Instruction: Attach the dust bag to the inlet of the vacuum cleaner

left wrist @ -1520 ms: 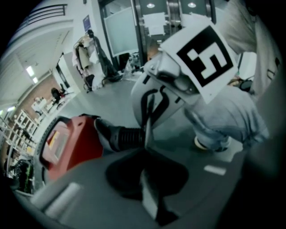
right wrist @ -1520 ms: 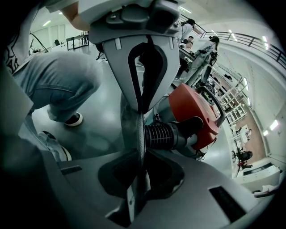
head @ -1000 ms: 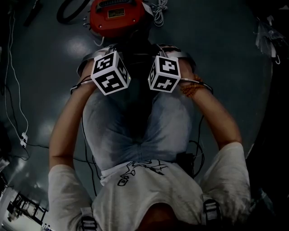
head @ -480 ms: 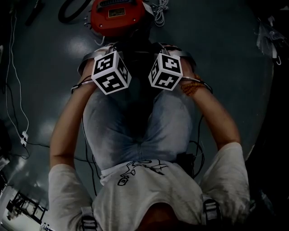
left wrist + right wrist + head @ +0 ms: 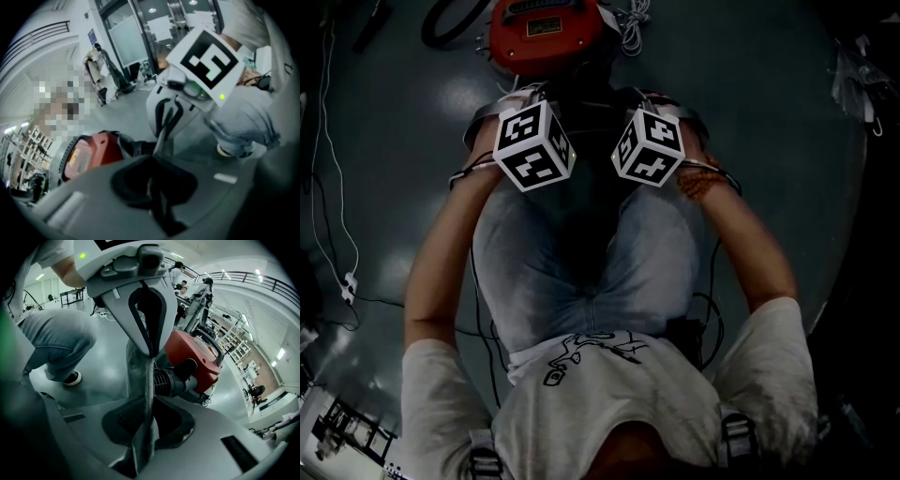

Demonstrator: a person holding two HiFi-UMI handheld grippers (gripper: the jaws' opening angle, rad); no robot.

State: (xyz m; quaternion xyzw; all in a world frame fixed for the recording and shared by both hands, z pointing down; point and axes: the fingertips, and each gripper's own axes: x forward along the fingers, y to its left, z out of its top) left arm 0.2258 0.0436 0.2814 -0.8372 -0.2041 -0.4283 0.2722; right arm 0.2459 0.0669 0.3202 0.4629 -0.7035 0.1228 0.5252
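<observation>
Head view: I look steeply down past a white shirt [image 5: 609,403] and jeans [image 5: 581,253] to a dark floor [image 5: 769,122]. The left gripper [image 5: 533,145] and right gripper [image 5: 649,148] show mainly as their marker cubes, side by side over the knees. Their tips are lost in shadow, so I can't tell from here what they hold. The red vacuum cleaner [image 5: 546,33] sits on the floor just beyond them. A black hose [image 5: 448,26] curls off its left side. A thin white cable [image 5: 337,202] trails down the left edge.

Left gripper view: my left jaws are all but together, pinched on a thin grey edge of the dust bag [image 5: 159,140]. That edge runs straight up to the right gripper's tips, which face me. The vacuum cleaner is low on the left, with its black inlet [image 5: 139,147] near the bag's edge. I can't tell whether they touch. A shoe [image 5: 233,150] shows at the right.

Right gripper view: the right jaws have just been opening a little, but the gap is narrow and the pads are on grey bag fabric. The fabric rises from them to the left gripper's closed tips above, so the bag is held between the two grippers. It hangs just in front of the ribbed inlet, which sticks out of the red body on the right. The shoe is on the floor at the left.
</observation>
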